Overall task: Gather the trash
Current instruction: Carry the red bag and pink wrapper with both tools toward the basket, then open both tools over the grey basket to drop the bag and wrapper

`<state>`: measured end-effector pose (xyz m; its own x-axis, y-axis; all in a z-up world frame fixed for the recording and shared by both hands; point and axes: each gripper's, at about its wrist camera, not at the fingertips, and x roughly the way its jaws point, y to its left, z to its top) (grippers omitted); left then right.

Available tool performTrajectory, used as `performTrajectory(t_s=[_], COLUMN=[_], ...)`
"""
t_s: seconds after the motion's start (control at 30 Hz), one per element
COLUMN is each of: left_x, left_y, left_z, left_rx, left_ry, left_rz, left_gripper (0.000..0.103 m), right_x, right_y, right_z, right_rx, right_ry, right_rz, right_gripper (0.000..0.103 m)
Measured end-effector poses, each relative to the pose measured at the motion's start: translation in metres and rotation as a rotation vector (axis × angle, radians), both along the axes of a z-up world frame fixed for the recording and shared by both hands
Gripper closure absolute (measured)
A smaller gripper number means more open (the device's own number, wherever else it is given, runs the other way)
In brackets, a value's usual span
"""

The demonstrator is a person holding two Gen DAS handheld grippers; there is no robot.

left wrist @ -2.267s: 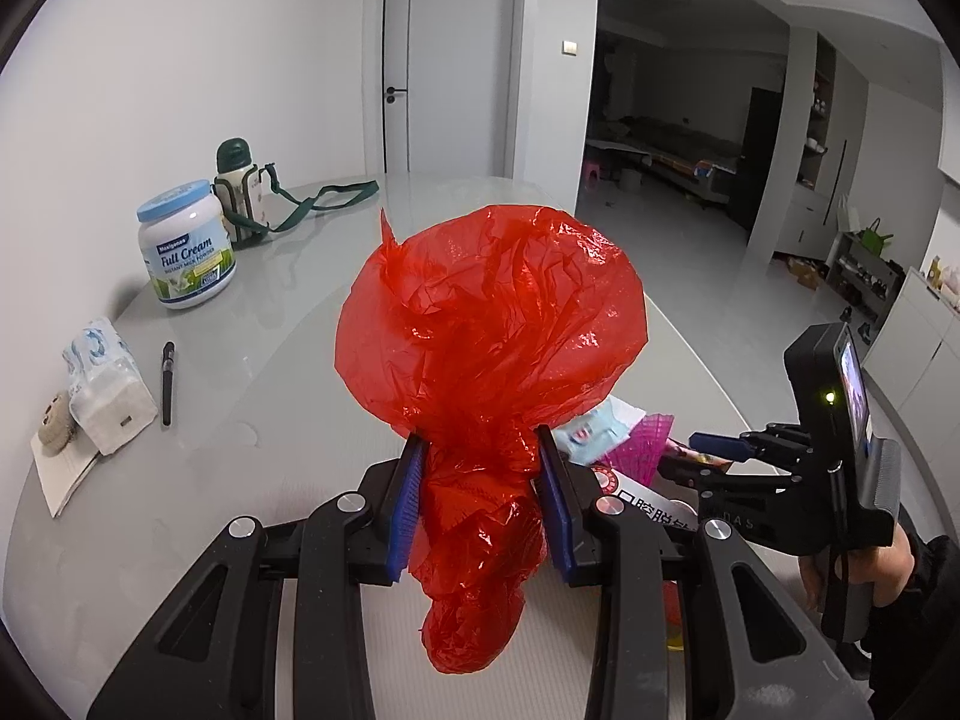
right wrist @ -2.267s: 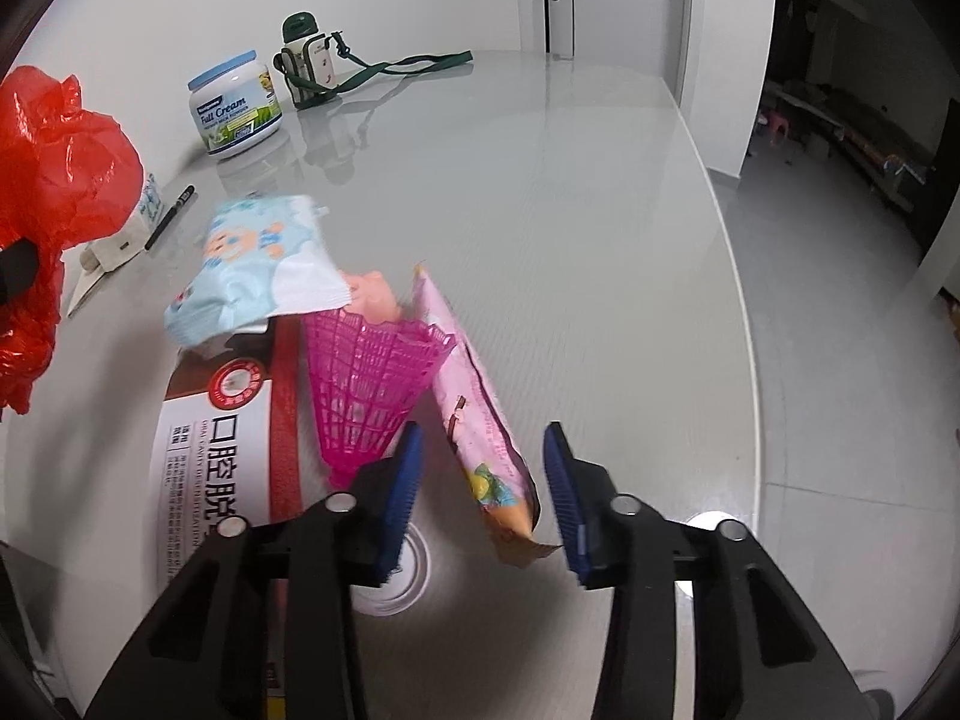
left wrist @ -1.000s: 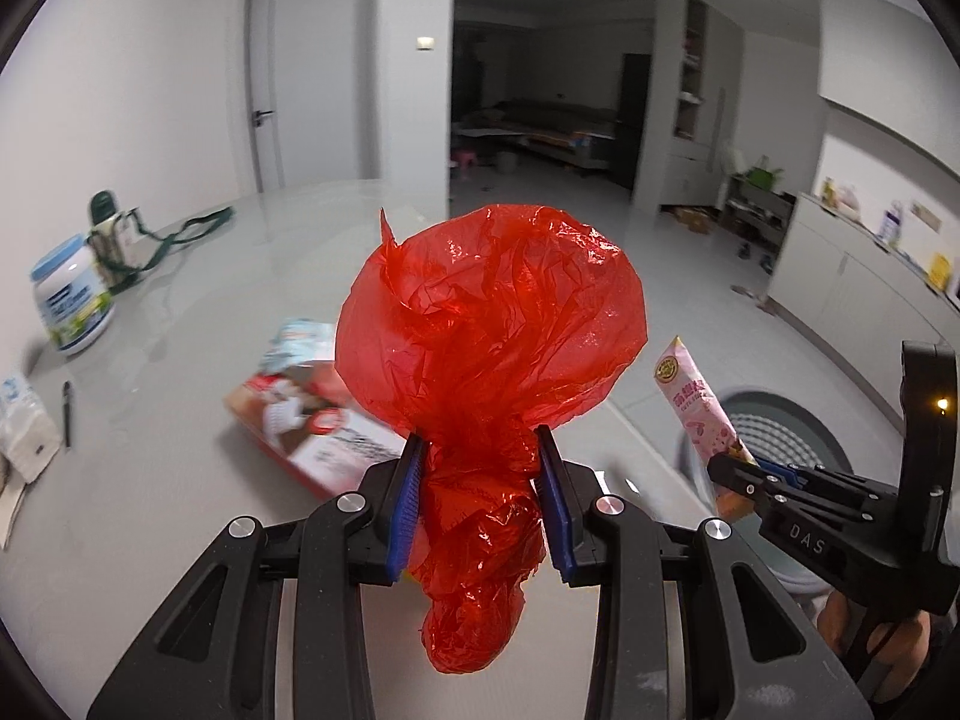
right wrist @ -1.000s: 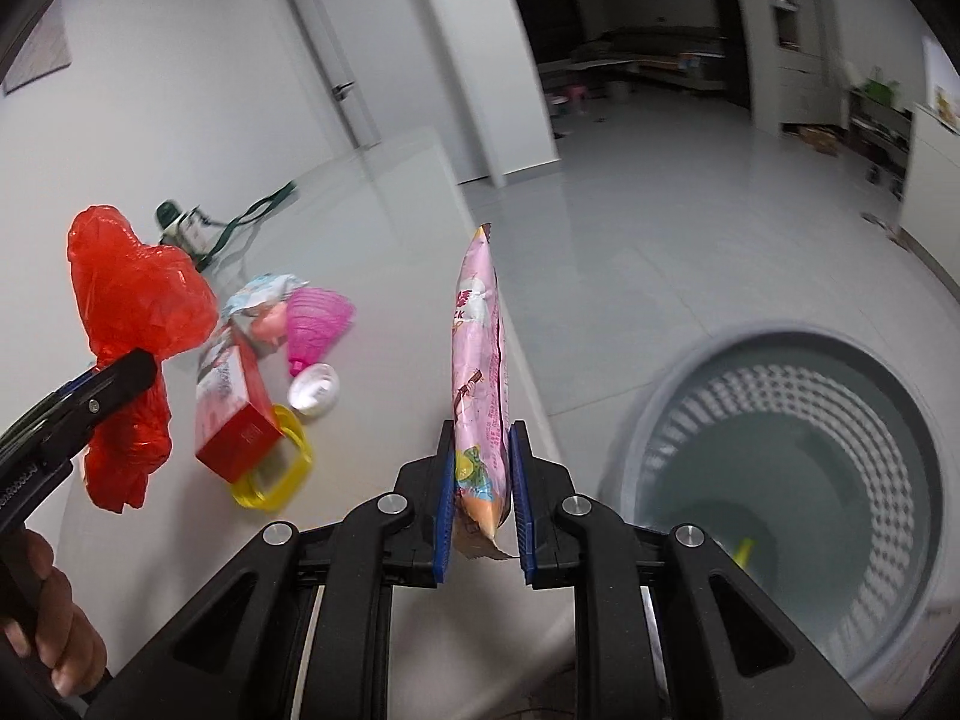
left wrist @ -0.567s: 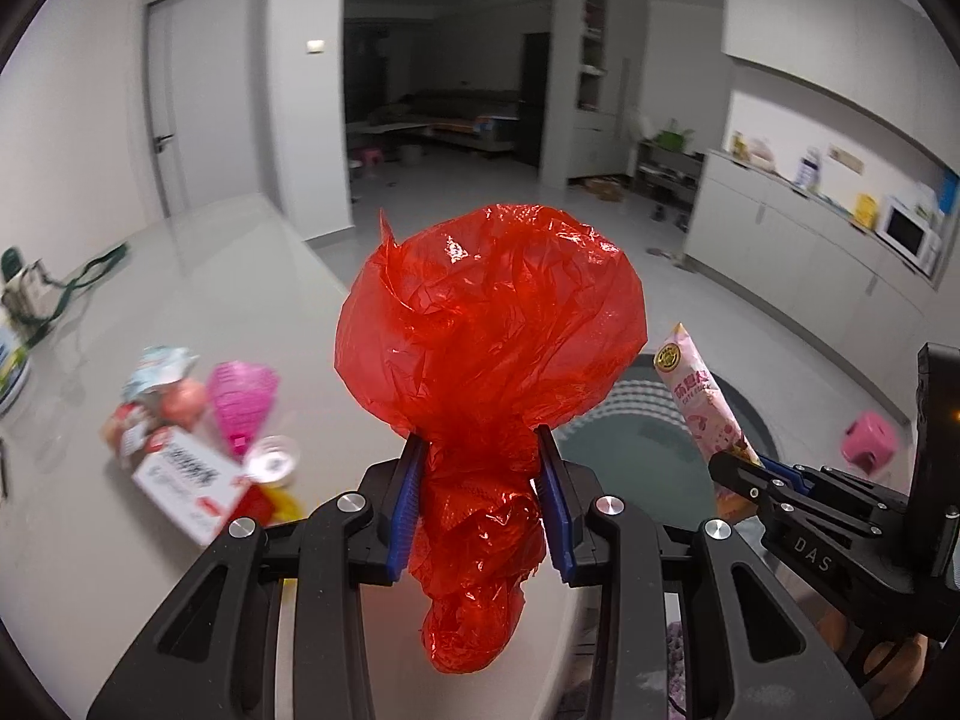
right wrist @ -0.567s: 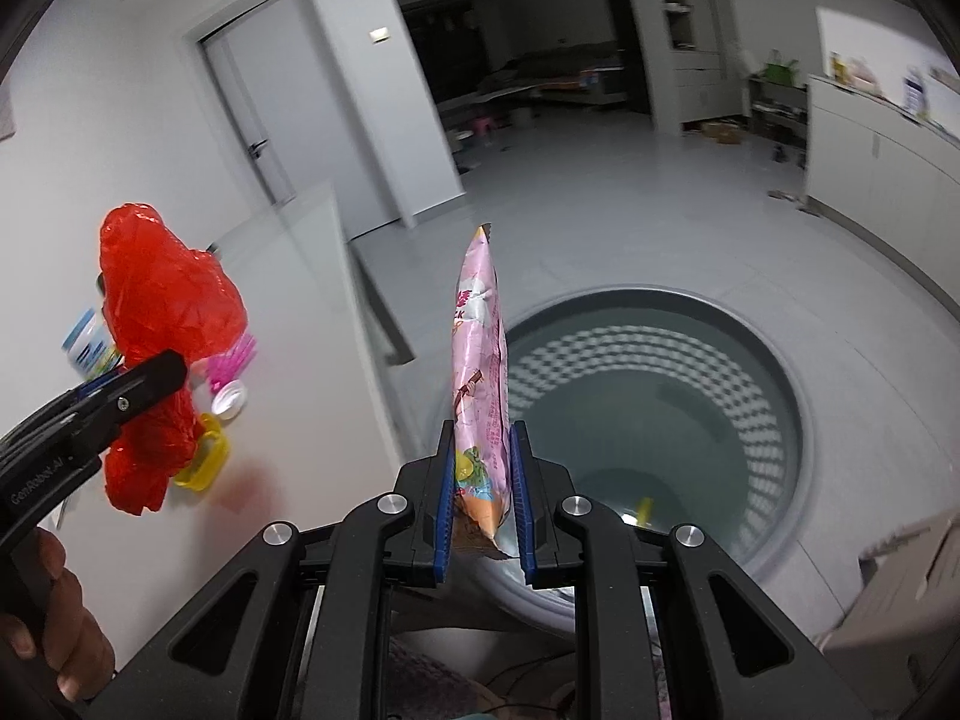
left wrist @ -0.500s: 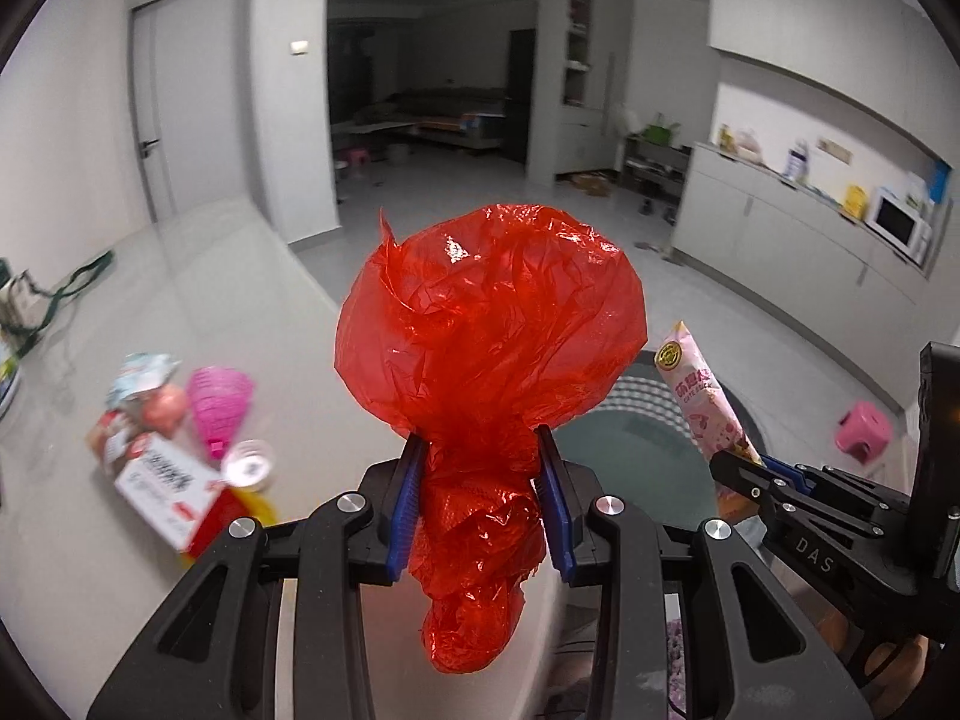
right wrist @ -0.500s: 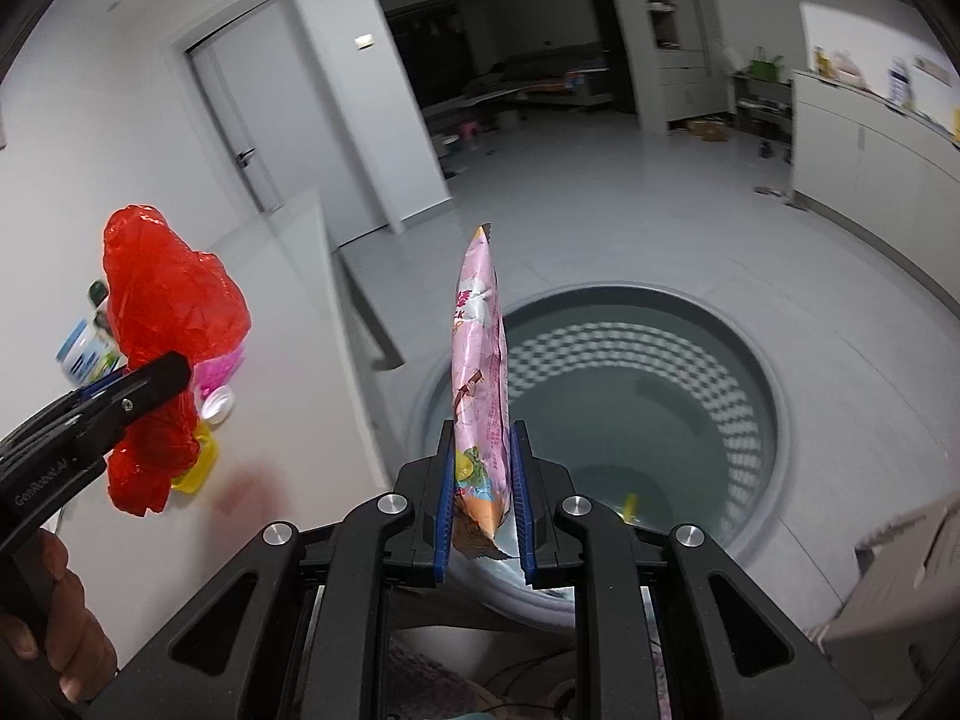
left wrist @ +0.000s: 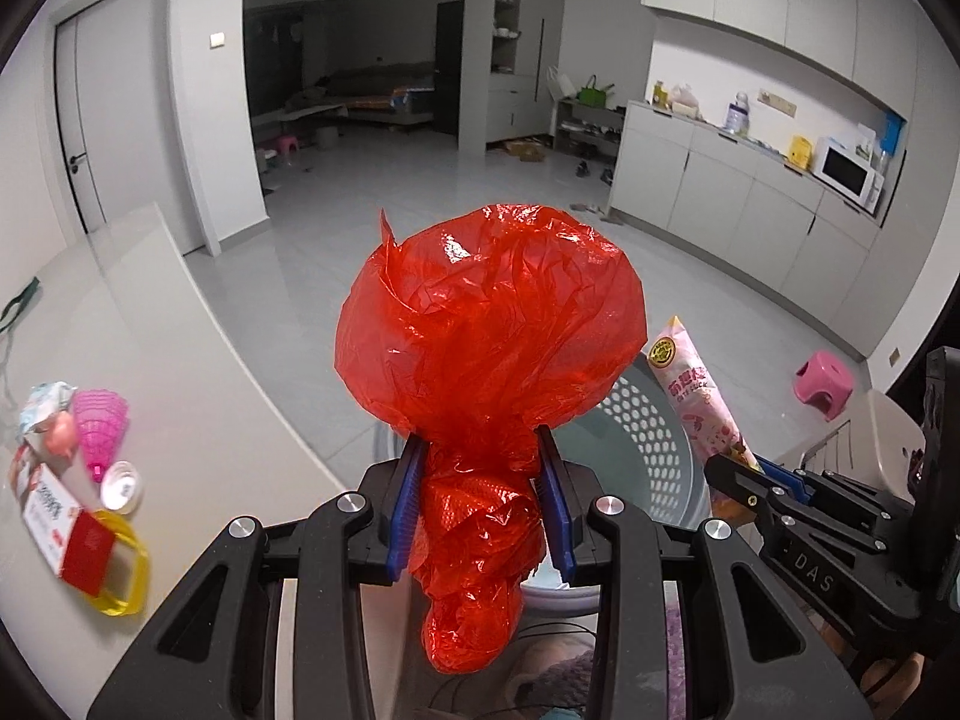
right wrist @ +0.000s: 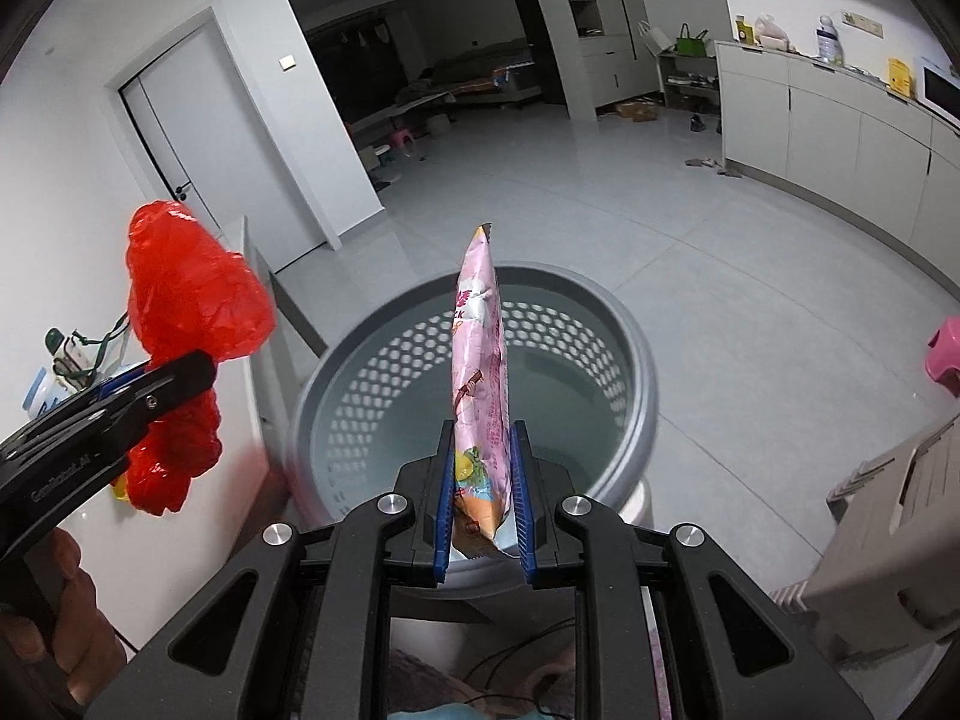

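Observation:
My left gripper (left wrist: 482, 501) is shut on a crumpled red plastic bag (left wrist: 486, 336), held just past the table edge beside the bin. It also shows in the right wrist view (right wrist: 180, 300). My right gripper (right wrist: 483, 492) is shut on a pink snack wrapper (right wrist: 480, 360) that stands upright over the near rim of the grey perforated waste bin (right wrist: 636, 360). The wrapper (left wrist: 699, 402) and the bin (left wrist: 645, 450) also show at the right in the left wrist view. The bin looks nearly empty.
More trash lies on the white table (left wrist: 198, 420) at left: a pink shuttlecock (left wrist: 102, 426), a red and white box (left wrist: 57, 510), a yellow ring (left wrist: 129, 576), a white cap (left wrist: 120, 485). A pink stool (left wrist: 822, 384) and a beige crate (right wrist: 888, 540) stand at right.
Both grippers have swung right from the table to the waste bin, each keeping its hold. The bin is now closer and larger under the right gripper.

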<state>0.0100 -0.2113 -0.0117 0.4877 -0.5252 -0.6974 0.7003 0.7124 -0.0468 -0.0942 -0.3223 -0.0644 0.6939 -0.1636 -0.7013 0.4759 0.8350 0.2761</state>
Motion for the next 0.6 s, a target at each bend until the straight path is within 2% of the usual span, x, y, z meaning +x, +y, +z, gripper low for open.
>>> performTrajectory(t_s=[0.6], left_x=[0.019], left_y=[-0.038], left_z=[-0.027], left_rx=[0.079], left_ry=[0.053], left_rz=[-0.008], left_gripper=[0.068], right_x=[0.025], right_y=[-0.024], right_z=[-0.027], right_rx=[0.077], right_ry=[0.044], right_rz=[0.038], right_gripper=[0.086])
